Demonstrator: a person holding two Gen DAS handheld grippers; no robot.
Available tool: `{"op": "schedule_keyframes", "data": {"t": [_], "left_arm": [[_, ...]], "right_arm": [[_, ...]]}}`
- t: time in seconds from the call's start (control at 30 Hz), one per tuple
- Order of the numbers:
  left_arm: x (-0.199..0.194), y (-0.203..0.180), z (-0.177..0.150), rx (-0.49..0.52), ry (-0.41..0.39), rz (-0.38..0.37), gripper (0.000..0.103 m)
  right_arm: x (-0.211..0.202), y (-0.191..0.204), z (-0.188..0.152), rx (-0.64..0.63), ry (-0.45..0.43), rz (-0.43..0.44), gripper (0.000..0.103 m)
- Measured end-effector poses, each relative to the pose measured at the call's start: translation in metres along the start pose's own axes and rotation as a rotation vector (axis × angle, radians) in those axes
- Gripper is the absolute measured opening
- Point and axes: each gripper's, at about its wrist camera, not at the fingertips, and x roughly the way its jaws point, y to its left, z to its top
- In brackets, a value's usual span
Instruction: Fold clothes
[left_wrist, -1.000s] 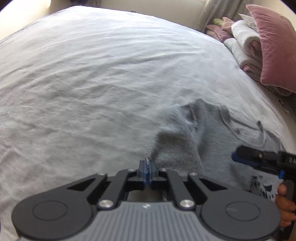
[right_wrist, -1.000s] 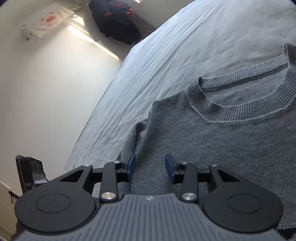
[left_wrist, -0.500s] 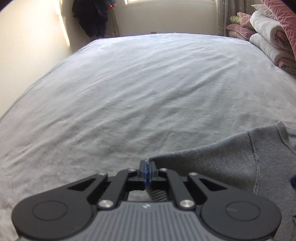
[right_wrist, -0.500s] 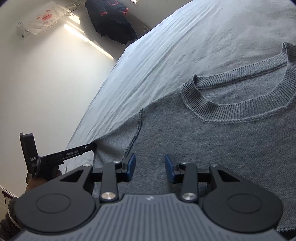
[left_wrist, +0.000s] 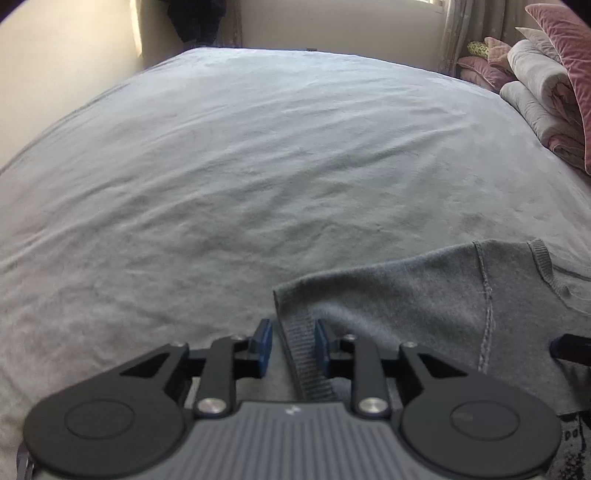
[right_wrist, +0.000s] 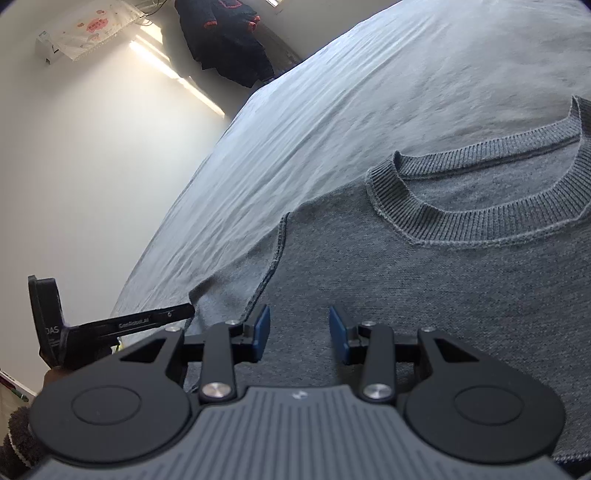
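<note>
Two grippers are over a grey sweater (right_wrist: 461, 280) that lies flat on a big bed (left_wrist: 258, 166) with a pale sheet. The sweater is near the close edge of the bed, with its round neck hole (right_wrist: 480, 199) facing up.

The left gripper (left_wrist: 291, 345) has its blue pads (left_wrist: 264, 345) spread a little way apart. The ribbed cuff (left_wrist: 304, 354) at the end of the sleeve (left_wrist: 388, 295) sits in the gap between them. The pads do not squeeze it, and there is space on both sides of the cuff. The sleeve runs from the cuff off to the right, toward the body of the sweater, and lies on the sheet.

The right gripper (right_wrist: 299, 330) is spread wider. Its blue pads (right_wrist: 260, 328) are over the chest of the sweater, just below the neck hole. Nothing is between them but the flat cloth underneath, and they do not hold any of it. I cannot tell if the pads touch the cloth. The shoulder seam (right_wrist: 273, 258) ends just beside the left pad.

From the right camera, the left gripper (right_wrist: 184, 312) shows at the far left, with its tip at the end of the sleeve.

Some pink and white pillows (left_wrist: 546, 85) are piled at the right side of the bed. Dark clothes (right_wrist: 225, 37) hang on the far wall.
</note>
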Motion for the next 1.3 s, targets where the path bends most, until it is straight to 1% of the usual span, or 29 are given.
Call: {"op": "schedule_keyframes", "data": {"t": [0.17, 0.3, 0.37, 0.4, 0.43, 0.47, 0.5, 0.53, 0.6, 0.63, 0.67, 0.73, 0.77, 0.8, 0.83, 0.87, 0.9, 0.93, 1.03, 1.1, 1.2, 1.3], "left_arm": [[-0.02, 0.016, -0.021, -0.125, 0.072, -0.061, 0.043], [-0.027, 0.028, -0.042, -0.228, 0.13, -0.119, 0.042], [-0.027, 0.032, -0.053, -0.279, 0.136, -0.165, 0.041], [-0.029, 0.032, -0.056, -0.294, 0.12, -0.168, 0.033], [-0.029, 0.031, -0.059, -0.305, 0.099, -0.161, 0.02], [-0.029, 0.031, -0.061, -0.309, 0.079, -0.154, 0.001], [-0.031, 0.03, -0.063, -0.314, 0.056, -0.133, 0.0], [-0.035, 0.028, -0.064, -0.301, 0.023, -0.096, 0.0], [-0.042, 0.022, -0.066, -0.252, -0.044, -0.022, 0.0], [-0.041, 0.02, -0.066, -0.223, -0.051, -0.012, 0.0], [-0.037, 0.019, -0.067, -0.213, -0.035, -0.018, 0.0], [-0.033, 0.021, -0.07, -0.214, -0.033, -0.031, 0.001], [-0.032, 0.022, -0.071, -0.216, -0.032, -0.039, 0.004], [-0.035, 0.023, -0.072, -0.232, -0.028, -0.052, 0.015], [-0.039, 0.025, -0.074, -0.25, -0.017, -0.078, 0.023], [-0.043, 0.027, -0.076, -0.267, -0.007, -0.104, 0.038], [-0.048, 0.027, -0.08, -0.274, 0.002, -0.129, 0.043], [-0.053, 0.027, -0.084, -0.268, 0.011, -0.148, 0.043], [-0.065, 0.03, -0.098, -0.276, 0.046, -0.2, 0.043], [-0.071, 0.034, -0.107, -0.295, 0.065, -0.236, 0.041], [-0.081, 0.04, -0.12, -0.327, 0.079, -0.292, 0.04], [-0.085, 0.041, -0.132, -0.326, 0.108, -0.339, 0.04]], "right_arm": [[0.002, 0.008, -0.004, -0.035, 0.017, 0.008, 0.041], [0.003, 0.011, -0.005, -0.051, 0.023, 0.002, 0.041], [0.004, 0.009, -0.005, -0.043, 0.023, 0.003, 0.041], [0.004, 0.008, -0.004, -0.039, 0.023, 0.003, 0.041], [0.004, 0.008, -0.005, -0.038, 0.023, 0.003, 0.041], [0.004, 0.008, -0.005, -0.039, 0.023, 0.002, 0.041], [0.004, 0.008, -0.005, -0.041, 0.023, 0.0, 0.041], [0.004, 0.009, -0.005, -0.043, 0.023, -0.001, 0.041], [0.004, 0.01, -0.005, -0.047, 0.023, -0.006, 0.041], [0.005, 0.012, -0.005, -0.049, 0.024, -0.008, 0.041], [0.005, 0.013, -0.005, -0.052, 0.023, -0.014, 0.041], [0.005, 0.017, -0.005, -0.058, 0.023, -0.024, 0.041], [0.005, 0.02, -0.005, -0.064, 0.022, -0.028, 0.041], [0.005, 0.024, -0.005, -0.071, 0.02, -0.032, 0.041], [0.004, 0.029, -0.006, -0.079, 0.018, -0.038, 0.041], [0.004, 0.034, -0.007, -0.088, 0.019, -0.052, 0.044], [0.004, 0.04, -0.008, -0.093, 0.027, -0.069, 0.045], [0.004, 0.046, -0.01, -0.094, 0.038, -0.08, 0.045], [-0.006, 0.068, -0.022, -0.108, 0.067, -0.064, 0.045], [-0.017, 0.084, -0.032, -0.125, 0.081, -0.047, 0.045], [-0.035, 0.104, -0.055, -0.129, 0.098, -0.055, 0.045], [-0.049, 0.121, -0.084, -0.11, 0.131, -0.059, 0.045]]}}
